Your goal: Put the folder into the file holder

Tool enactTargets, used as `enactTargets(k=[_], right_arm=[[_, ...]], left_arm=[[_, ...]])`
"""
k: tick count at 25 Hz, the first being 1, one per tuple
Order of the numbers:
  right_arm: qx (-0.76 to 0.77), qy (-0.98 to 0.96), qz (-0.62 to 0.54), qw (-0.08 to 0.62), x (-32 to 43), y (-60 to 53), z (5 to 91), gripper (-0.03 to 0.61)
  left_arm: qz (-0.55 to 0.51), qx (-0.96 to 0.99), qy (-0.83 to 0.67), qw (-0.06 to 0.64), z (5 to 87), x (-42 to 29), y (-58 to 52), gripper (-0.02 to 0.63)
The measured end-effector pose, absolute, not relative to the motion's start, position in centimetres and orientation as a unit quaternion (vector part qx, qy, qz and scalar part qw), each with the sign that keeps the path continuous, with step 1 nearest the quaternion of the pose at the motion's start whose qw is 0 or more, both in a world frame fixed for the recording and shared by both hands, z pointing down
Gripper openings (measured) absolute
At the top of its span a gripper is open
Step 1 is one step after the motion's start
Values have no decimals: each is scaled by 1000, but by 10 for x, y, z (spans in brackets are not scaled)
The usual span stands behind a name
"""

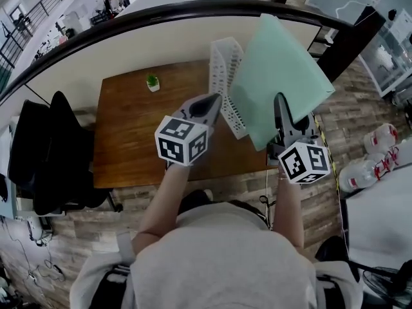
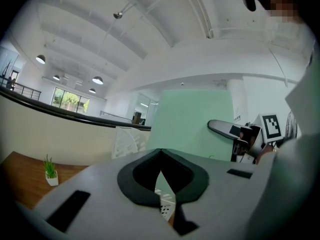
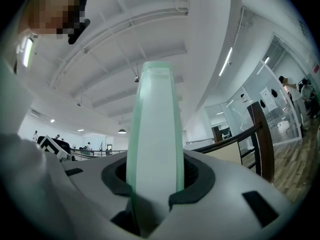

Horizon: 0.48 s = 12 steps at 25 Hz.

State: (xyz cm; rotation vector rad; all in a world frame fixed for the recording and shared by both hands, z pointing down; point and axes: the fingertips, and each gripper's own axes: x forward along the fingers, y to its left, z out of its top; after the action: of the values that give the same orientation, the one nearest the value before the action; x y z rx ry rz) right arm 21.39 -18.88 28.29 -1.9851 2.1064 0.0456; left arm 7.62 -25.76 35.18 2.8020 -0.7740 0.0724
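- The brown wooden table [image 1: 129, 140] sits in the middle of the head view, its far edge against a low cream wall topped by a dark curved handrail [image 1: 193, 8].
- Wood-look floor [image 1: 161, 188] runs below the table. A black chair [image 1: 45, 153] is at the left of the frame and large water bottles [image 1: 380, 153] are at the right.
- A small potted plant [image 1: 152, 82] stands near the table's far edge, well apart from the rest.
- The white perforated file holder [image 1: 225, 69] stands on the table at upper centre, tilted in this view.
- The pale green folder [image 1: 277, 76] is up in the air just right of the holder, outside it.
- The right tool [image 1: 281, 111] pinches the folder's lower edge.
- The left tool [image 1: 205, 105], pressed together on nothing, hovers over the table near the holder's base.
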Motion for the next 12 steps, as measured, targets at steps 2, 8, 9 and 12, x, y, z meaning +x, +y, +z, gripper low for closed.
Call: enactTargets(k=[2, 8, 9, 12], right_arm=[[-683, 721, 15, 116, 215, -193, 288, 164], [-686, 720, 11, 104, 216, -203, 298, 164], [-684, 722, 11, 101, 215, -204, 300, 164], [-680, 727, 11, 94, 213, -208, 305, 164]], left_arm=[[25, 957, -261, 121, 356, 78, -264, 12], [30, 958, -253, 131, 365, 84, -273, 12], [32, 958, -253, 133, 367, 83, -274, 12], [35, 956, -256, 140, 373, 83, -277, 12]])
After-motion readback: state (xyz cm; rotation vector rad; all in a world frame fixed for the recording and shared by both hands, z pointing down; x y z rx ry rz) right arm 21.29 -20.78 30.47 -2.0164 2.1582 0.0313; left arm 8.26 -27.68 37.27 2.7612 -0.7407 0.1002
